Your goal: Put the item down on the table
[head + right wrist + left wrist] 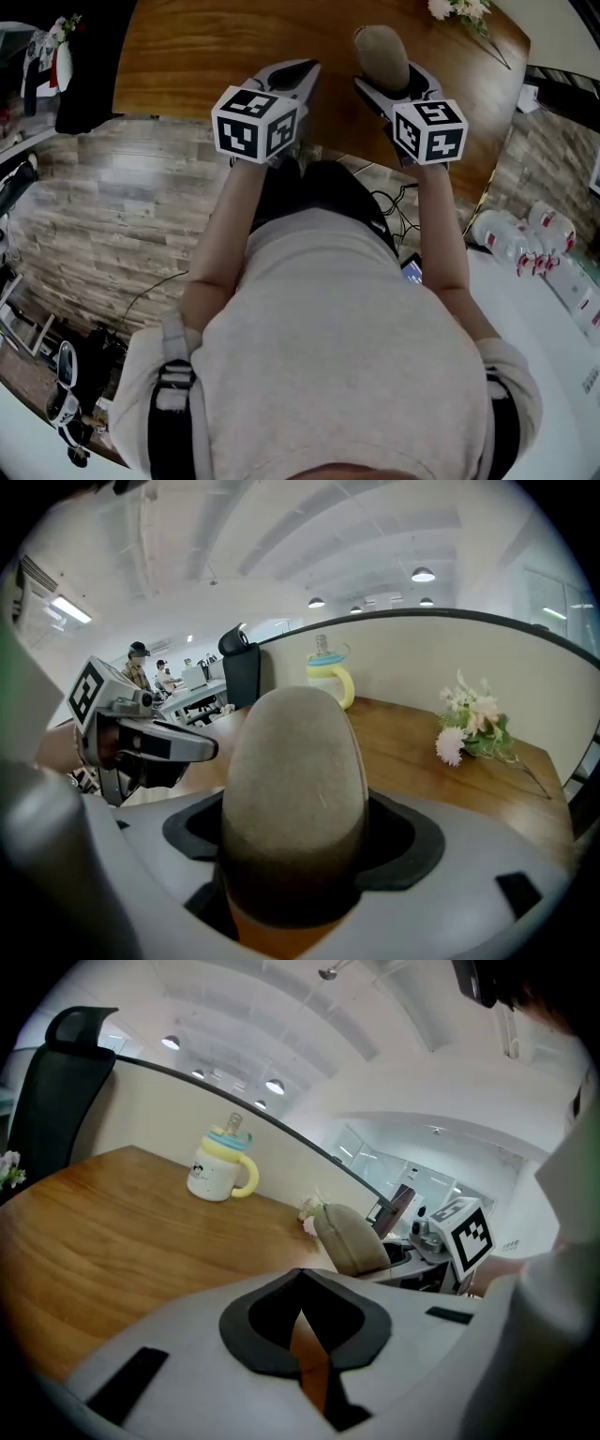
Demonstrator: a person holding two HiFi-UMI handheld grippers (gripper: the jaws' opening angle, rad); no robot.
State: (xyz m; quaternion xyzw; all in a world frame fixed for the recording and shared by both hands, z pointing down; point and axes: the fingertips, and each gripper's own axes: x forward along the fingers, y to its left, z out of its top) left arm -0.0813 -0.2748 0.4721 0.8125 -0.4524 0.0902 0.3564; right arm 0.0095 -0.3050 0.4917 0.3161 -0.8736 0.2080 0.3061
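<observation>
My right gripper is shut on a tan egg-shaped item, which sticks out past the jaws above the near part of the brown wooden table. The right gripper view has the item filling the middle, clamped upright between the dark pads of the right gripper. Beside it on the left, my left gripper is shut with nothing in it; its tips meet over the table. From the left gripper view the item and the right gripper show at the right.
A white mug with a yellow handle stands at the table's far side. A small bunch of flowers lies at the far right of the table. A black chair stands beyond it. Bottles and cables lie on the floor at the right.
</observation>
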